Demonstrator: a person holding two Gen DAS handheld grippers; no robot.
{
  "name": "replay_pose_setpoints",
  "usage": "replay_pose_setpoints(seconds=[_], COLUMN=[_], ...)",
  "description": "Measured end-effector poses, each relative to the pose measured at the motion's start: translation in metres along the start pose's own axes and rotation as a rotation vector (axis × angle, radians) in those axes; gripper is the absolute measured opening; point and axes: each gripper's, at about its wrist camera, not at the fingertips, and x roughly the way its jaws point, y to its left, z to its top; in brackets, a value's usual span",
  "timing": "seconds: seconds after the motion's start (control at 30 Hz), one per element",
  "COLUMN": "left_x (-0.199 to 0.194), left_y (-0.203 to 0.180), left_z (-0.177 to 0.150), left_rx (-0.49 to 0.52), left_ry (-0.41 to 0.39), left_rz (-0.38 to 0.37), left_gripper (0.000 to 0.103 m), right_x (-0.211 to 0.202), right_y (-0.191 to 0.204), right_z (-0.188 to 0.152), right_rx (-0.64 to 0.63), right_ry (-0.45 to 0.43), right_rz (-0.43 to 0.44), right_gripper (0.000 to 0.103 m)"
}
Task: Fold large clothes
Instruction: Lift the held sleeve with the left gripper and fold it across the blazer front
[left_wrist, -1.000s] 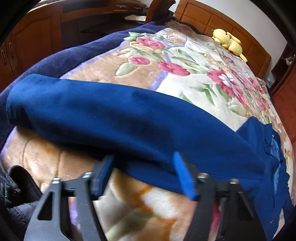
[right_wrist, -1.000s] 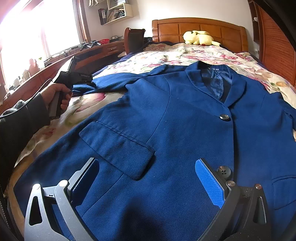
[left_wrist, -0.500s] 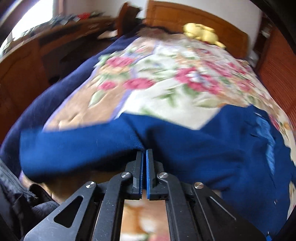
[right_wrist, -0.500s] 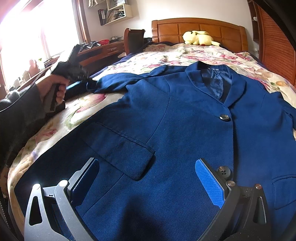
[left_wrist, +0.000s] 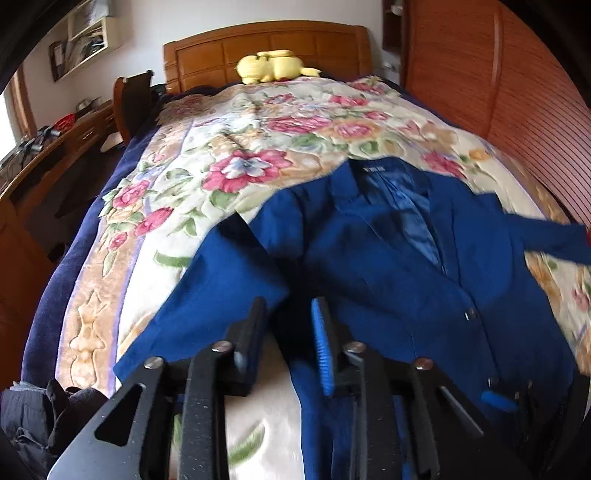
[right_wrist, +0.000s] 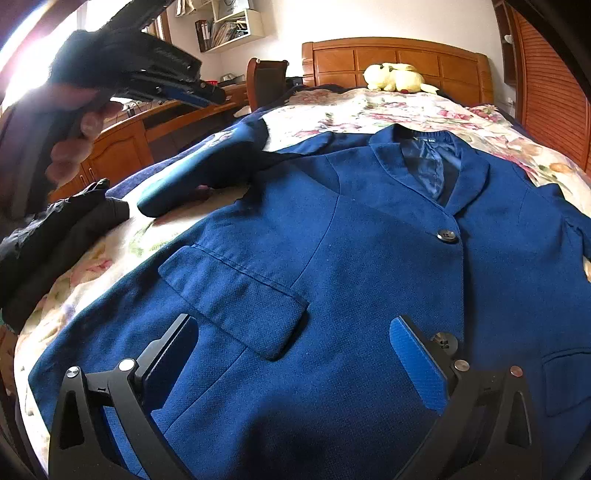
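On the floral bedspread (left_wrist: 236, 173): one blue blazer (right_wrist: 332, 258), one yellow plush toy (right_wrist: 397, 76) by its far end, two grippers above.

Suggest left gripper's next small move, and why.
Probably lower the left gripper onto the sleeve and close. Its jaws stand apart, empty; the sleeve lies out beside the jacket, not folded across its front; the right gripper hovers open over the hem.

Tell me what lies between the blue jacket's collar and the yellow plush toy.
Only floral blanket lies between the jacket's collar and the plush toy; both wrist views show it.
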Motion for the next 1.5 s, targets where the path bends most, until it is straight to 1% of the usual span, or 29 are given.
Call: replay_pose_setpoints(seconds=[0.1, 0.17, 0.2, 0.23, 0.3, 0.43, 0.57, 0.6, 0.67, 0.77, 0.83, 0.87, 0.97, 1.13, 1.17, 1.2, 1.23, 1.27, 1.3, 1.33, 1.37, 1.4, 1.47, 1.5], left_x=[-0.004, -0.004, -0.002, 0.001, 0.007, 0.029, 0.05, 0.054, 0.064, 0.077, 0.085, 0.087, 0.093, 0.094, 0.094, 0.093, 0.092, 0.09, 0.087, 0.082, 0.076, 0.069, 0.048, 0.036], left_y=[0.004, 0.013, 0.02, 0.03, 0.049, 0.077, 0.104, 0.11, 0.12, 0.129, 0.135, 0.137, 0.139, 0.138, 0.136, 0.134, 0.132, 0.13, 0.126, 0.121, 0.114, 0.107, 0.09, 0.08], left_z=[-0.013, -0.024, -0.028, -0.034, -0.044, -0.067, -0.086, -0.09, -0.096, -0.103, -0.107, -0.108, -0.111, -0.114, -0.114, -0.112, -0.109, -0.106, -0.103, -0.097, -0.091, -0.082, -0.062, -0.052], left_rx=[0.02, 0.008, -0.003, -0.022, -0.059, -0.098, -0.16, -0.177, -0.215, -0.255, -0.291, -0.306, -0.337, -0.375, -0.371, -0.365, -0.361, -0.358, -0.355, -0.346, -0.328, -0.302, -0.26, -0.24], left_ry=[0.006, 0.014, 0.02, 0.026, 0.042, 0.1, 0.142, 0.149, 0.161, 0.18, 0.188, 0.19, 0.183, 0.151, 0.152, 0.152, 0.153, 0.156, 0.162, 0.166, 0.161, 0.145, 0.088, 0.058], left_rz=[0.007, 0.029, 0.039, 0.046, 0.074, 0.131, 0.171, 0.173, 0.17, 0.167, 0.151, 0.145, 0.14, 0.137, 0.13, 0.109, 0.095, 0.089, 0.078, 0.091, 0.105, 0.113, 0.112, 0.109], left_gripper=[0.034, 0.038, 0.043, 0.051, 0.059, 0.061, 0.062, 0.062, 0.073, 0.076, 0.077, 0.08, 0.082, 0.082, 0.073, 0.066, 0.052, 0.03, 0.022, 0.015, 0.012, 0.011, 0.009, 0.009], right_x=[0.0, 0.0, 0.0, 0.0, 0.0, 0.0, 0.0, 0.001, 0.001, 0.001, 0.001, 0.001, 0.001, 0.001, 0.0, 0.0, -0.001, -0.003, -0.005, -0.008, -0.011, -0.015, -0.026, -0.033], right_y=[0.0, 0.001, 0.001, 0.001, 0.001, 0.001, 0.001, 0.0, 0.001, 0.001, 0.001, 0.001, 0.001, 0.002, 0.002, 0.002, 0.002, 0.003, 0.002, 0.001, -0.001, -0.004, -0.01, -0.013], right_z=[0.0, 0.0, 0.0, 0.0, 0.0, 0.0, 0.0, 0.0, 0.0, 0.0, 0.0, 0.0, 0.0, 0.0, 0.0, 0.0, -0.001, -0.001, -0.001, -0.001, -0.001, -0.001, -0.001, -0.001], right_rx=[-0.001, -0.002, -0.002, -0.001, -0.001, -0.002, -0.002, -0.003, -0.003, -0.003, -0.002, -0.002, -0.002, -0.003, -0.003, -0.003, -0.002, -0.002, 0.0, 0.004, 0.01, 0.02, 0.033, 0.027], right_ry=[0.001, 0.002, 0.002, 0.002, 0.002, 0.005, 0.005, 0.006, 0.006, 0.007, 0.006, 0.006, 0.007, 0.003, 0.0, -0.003, -0.007, -0.012, -0.014, -0.016, -0.017, -0.015, -0.023, -0.032], right_rz=[0.0, 0.0, 0.0, 0.0, 0.0, 0.0, 0.0, 0.0, 0.0, 0.0, 0.0, 0.0, 0.0, -0.001, -0.001, -0.002, -0.003, -0.003, -0.001, 0.005, 0.014, 0.024, 0.033, 0.024], right_gripper=[0.103, 0.103, 0.103, 0.103, 0.103, 0.103, 0.103, 0.103, 0.103, 0.103, 0.103, 0.103, 0.103, 0.103, 0.103, 0.103, 0.103, 0.103, 0.103, 0.103, 0.103, 0.103, 0.103, 0.103])
